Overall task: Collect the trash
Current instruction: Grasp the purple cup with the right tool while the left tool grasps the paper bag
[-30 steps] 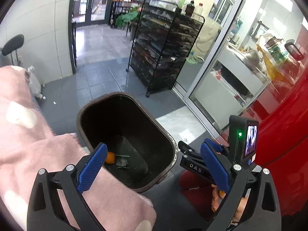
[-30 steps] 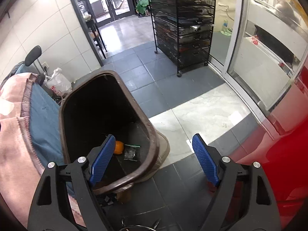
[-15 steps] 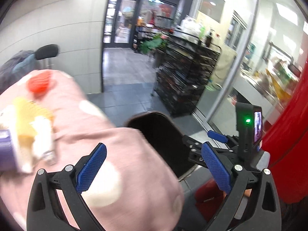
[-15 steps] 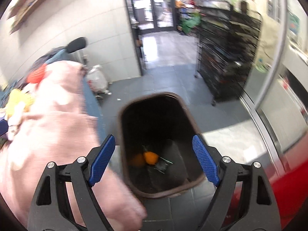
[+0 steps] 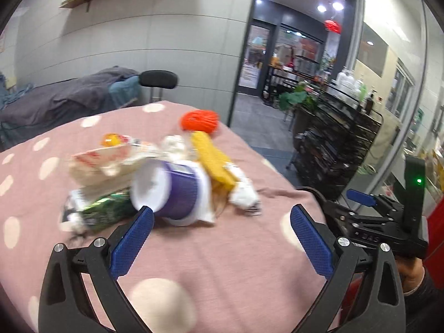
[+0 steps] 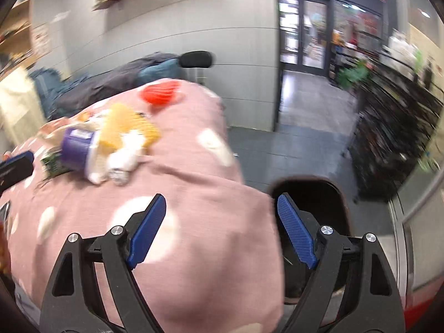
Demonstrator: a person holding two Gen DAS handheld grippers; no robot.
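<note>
A heap of trash lies on a pink dotted blanket (image 5: 222, 263): a purple and white cup (image 5: 172, 191) on its side, a yellow wrapper (image 5: 213, 161), a green packet (image 5: 108, 208), white crumpled paper (image 5: 244, 191) and a red net (image 5: 198, 120). My left gripper (image 5: 220, 231) hovers open just in front of the cup, holding nothing. My right gripper (image 6: 222, 227) is open and empty over the blanket's (image 6: 194, 222) edge, with the dark bin (image 6: 313, 199) partly behind its right finger. The cup (image 6: 76, 149) and yellow wrapper (image 6: 130, 130) sit far to its left.
A black wire rack (image 5: 333, 144) stands on the grey tiled floor (image 6: 299, 144) to the right. Behind the blanket lie dark bedding (image 5: 69, 100) and a black stool (image 5: 158, 79). A glass door (image 6: 302, 33) is at the back. The right gripper's body (image 5: 383, 222) shows at the left view's right edge.
Both grippers rose and swung left, away from the bin and onto the blanket. The trash heap came into the left view; the bin slid out of it. Both stayed open.
</note>
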